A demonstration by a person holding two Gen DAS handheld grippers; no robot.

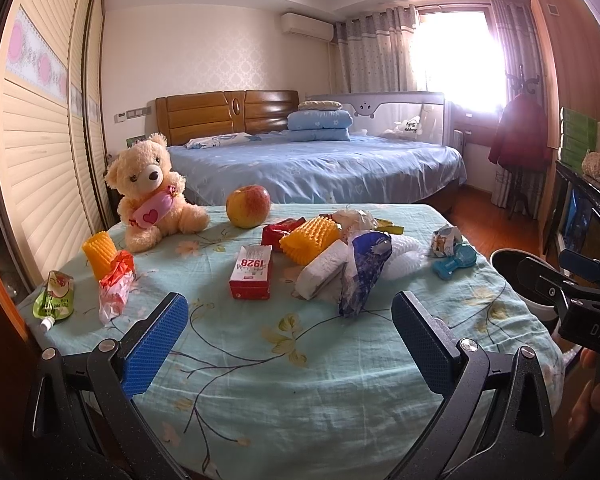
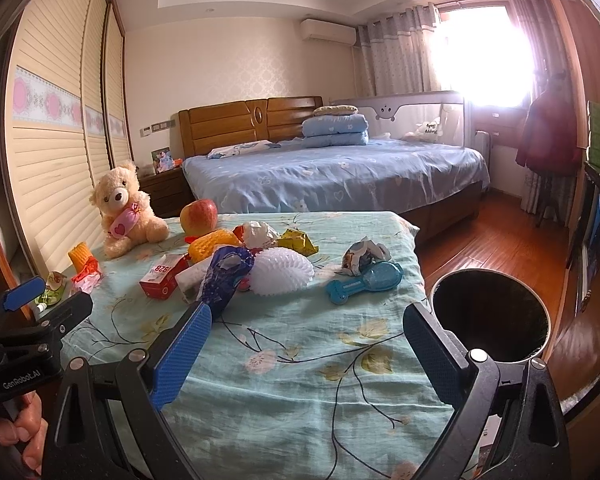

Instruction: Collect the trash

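Litter lies on a table under a light green flowered cloth point(image 1: 300, 380): a red-and-white carton point(image 1: 251, 273), a blue wrapper point(image 1: 363, 268) on a white packet point(image 1: 320, 270), yellow foam nets point(image 1: 310, 237), a green pouch point(image 1: 54, 296), a red-white wrapper point(image 1: 114, 280), and a crumpled printed wrapper point(image 2: 365, 255). A white foam net point(image 2: 280, 270) sits mid-table. My left gripper point(image 1: 290, 344) hovers open over the near cloth, nothing between its fingers. My right gripper point(image 2: 306, 354) is open too, near the table's right edge. A black bin point(image 2: 490, 316) stands just right of the table.
A teddy bear point(image 1: 152, 190), an apple point(image 1: 247, 205) and a blue bone-shaped toy point(image 2: 364, 282) share the table. Behind stands a blue-covered bed point(image 1: 320, 164); wardrobe doors point(image 1: 36, 152) line the left, wooden floor point(image 2: 496, 236) and a dark cabinet point(image 1: 588, 216) lie right.
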